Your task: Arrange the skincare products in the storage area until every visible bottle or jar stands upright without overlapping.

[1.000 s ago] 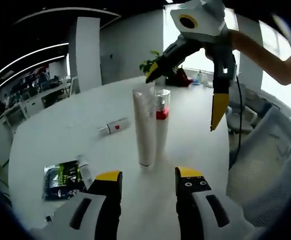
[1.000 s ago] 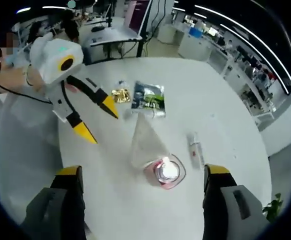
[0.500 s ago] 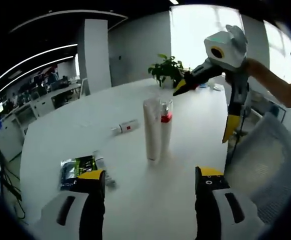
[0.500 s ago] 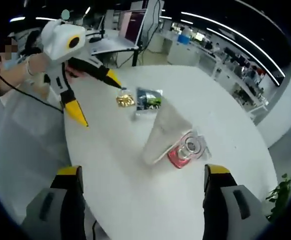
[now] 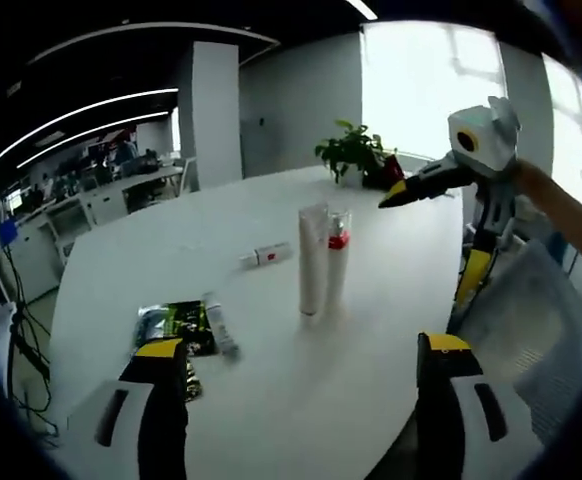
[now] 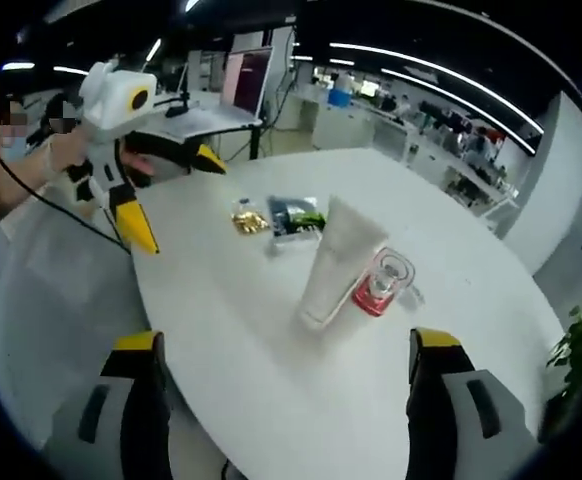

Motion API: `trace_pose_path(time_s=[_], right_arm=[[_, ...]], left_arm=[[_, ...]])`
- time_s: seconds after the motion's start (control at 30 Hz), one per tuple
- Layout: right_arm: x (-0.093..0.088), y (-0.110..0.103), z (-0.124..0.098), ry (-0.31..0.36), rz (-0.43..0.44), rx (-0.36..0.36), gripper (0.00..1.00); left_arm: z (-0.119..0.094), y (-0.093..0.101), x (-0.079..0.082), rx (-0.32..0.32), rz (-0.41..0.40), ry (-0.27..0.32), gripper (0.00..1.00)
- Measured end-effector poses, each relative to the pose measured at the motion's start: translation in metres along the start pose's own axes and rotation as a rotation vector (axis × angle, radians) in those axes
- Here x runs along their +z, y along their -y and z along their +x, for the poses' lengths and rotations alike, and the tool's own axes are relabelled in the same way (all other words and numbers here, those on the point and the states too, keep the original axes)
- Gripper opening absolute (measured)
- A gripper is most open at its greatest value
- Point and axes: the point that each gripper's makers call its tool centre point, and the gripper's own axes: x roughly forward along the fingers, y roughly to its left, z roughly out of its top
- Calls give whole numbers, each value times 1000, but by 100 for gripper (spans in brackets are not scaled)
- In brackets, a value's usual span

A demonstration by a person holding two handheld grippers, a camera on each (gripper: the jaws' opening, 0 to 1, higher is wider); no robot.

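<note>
A tall white tube stands upright near the middle of the round white table. A clear bottle with a red band stands right beside it. A small white bottle with a red label lies on its side behind them. My left gripper is open and empty, well short of the pair. My right gripper hangs open over the table's right edge, holding nothing. In the right gripper view the tube and bottle lean away from me, my right gripper is open, and the left gripper is open at upper left.
Dark green sachets and a small flat tube lie at the table's near left. A gold sachet lies beside the sachets. A potted plant stands at the far edge. A mesh chair is off the right side.
Both grippers have drawn back from the standing tube and bottle, which now look smaller and farther off. Both stay open and empty. The tube, bottle and lying bottle have not moved.
</note>
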Motion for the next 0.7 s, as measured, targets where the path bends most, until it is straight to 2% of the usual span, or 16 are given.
trace_pose_path(time_s=[0.13, 0.2, 0.27, 0.4, 0.53, 0.63, 0.7], right_arm=[[-9, -3, 2, -23, 10, -20, 100], [-12, -5, 3, -16, 32, -22, 100], [-11, -8, 4, 9, 51, -10, 100], [-14, -8, 6, 11, 68, -31, 100], [-14, -7, 8, 61, 129, -65, 100], [-17, -7, 11, 65, 141, -74, 100], [-15, -3, 12, 100, 154, -103, 100]], left_arm=[[-5, 0, 3, 28, -18, 38, 99], [-5, 3, 2, 11, -39, 51, 99], [-5, 2, 0, 15, -63, 55, 99], [-3, -1, -7, 38, -71, 46, 99], [-4, -6, -7, 61, -87, 81, 99], [-3, -7, -14, 55, -106, 67, 99], [-1, -10, -17, 79, -94, 68, 99]])
